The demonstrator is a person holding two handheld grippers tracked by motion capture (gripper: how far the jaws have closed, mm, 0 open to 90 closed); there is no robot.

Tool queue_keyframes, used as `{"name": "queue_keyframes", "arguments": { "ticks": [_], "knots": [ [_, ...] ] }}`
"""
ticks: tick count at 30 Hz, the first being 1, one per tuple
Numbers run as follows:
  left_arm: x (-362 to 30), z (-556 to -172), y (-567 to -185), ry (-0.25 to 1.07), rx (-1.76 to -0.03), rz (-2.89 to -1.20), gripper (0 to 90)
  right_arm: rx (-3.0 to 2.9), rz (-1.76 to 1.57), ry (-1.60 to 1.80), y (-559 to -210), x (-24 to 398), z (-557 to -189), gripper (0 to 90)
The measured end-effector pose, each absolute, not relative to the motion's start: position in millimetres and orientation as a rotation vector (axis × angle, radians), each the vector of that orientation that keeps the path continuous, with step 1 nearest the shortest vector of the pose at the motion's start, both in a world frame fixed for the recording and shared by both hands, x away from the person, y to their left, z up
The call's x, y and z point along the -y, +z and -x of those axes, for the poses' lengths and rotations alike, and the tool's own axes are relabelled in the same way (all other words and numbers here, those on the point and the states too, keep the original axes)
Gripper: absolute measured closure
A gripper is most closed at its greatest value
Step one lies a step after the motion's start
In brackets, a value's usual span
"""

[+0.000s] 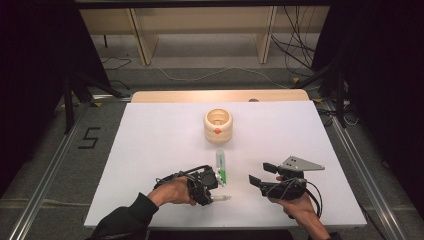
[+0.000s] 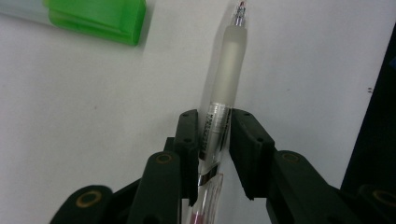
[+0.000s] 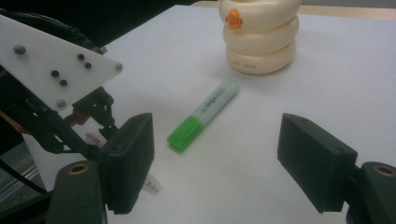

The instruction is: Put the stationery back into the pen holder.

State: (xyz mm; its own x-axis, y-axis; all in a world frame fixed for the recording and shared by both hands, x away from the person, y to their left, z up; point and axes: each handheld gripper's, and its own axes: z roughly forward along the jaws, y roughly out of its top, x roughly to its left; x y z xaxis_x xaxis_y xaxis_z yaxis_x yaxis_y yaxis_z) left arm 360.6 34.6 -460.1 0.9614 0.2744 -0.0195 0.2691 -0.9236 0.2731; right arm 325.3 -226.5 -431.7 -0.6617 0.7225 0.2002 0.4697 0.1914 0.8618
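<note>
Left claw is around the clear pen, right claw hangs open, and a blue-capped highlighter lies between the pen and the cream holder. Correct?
Not quite: the highlighter has a green cap, as the right gripper view shows. The rest holds: the left claw is around the clear pen, the right claw is open, and the cream holder stands beyond.

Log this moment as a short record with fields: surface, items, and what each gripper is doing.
surface: white tabletop
held item: clear plastic pen with frosted grip, lying flat on the table, tip pointing away from the left gripper
left gripper: jaws around the pen's barrel, one on each side
right gripper: jaws wide apart, nothing between them, off to the side of the pen
other items: green-capped highlighter lying beyond the pen; cream ringed duck-shaped holder standing farther back
</note>
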Motion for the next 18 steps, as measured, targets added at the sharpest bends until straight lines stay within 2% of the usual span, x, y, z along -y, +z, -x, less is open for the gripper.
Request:
{"name": "queue_keyframes", "arguments": {
  "ticks": [6,18],
  "knots": [
    [-32.8,-359.2,-459.6,0.042,-0.401,-2.849,77.6,-2.216,-1.139,1.457,-432.0,227.1,-325.6,28.2],
    [-39.2,-362.9,-457.4,0.01,-0.392,-2.826,78.8,-2.224,-1.132,1.454,-433.1,227.4,-326.2,28.7]
  ]
}}
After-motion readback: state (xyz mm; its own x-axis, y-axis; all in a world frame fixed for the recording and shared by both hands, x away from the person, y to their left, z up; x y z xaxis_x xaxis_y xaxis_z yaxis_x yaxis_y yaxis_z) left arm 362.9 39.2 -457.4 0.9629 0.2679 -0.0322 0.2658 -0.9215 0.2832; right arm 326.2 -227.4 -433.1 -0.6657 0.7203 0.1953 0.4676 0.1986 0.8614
